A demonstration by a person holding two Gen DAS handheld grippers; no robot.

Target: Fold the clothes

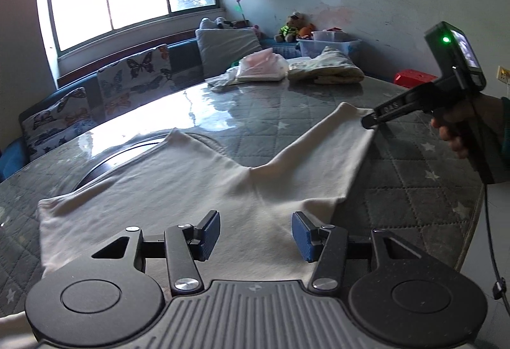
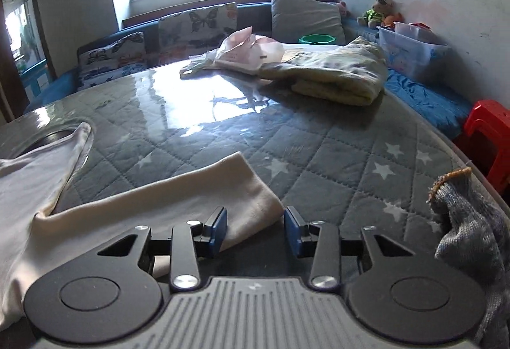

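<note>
- A clear plastic bin [image 2: 411, 54] stands on the blue bench by the wall, past the table's far right edge; a smaller tub and some toys sit in its top, too small to tell apart.
- A white shirt [image 1: 178, 186] lies spread on the quilted grey table [image 1: 414, 164], with 2 parts reaching away toward the far side, 1 of them a sleeve [image 2: 197, 189] stretched to the right.
- The left gripper [image 1: 256, 231] hangs over the shirt's near part, its 2 blue pads apart and gripping nothing.
- The right gripper [image 2: 255, 226] is at the sleeve's end; the cloth corner lies between its parted pads, which are not pressing it.
- Folded yellowish cloth [image 2: 334, 75] and a pink bag [image 2: 251, 49] lie at the table's far side.
</note>
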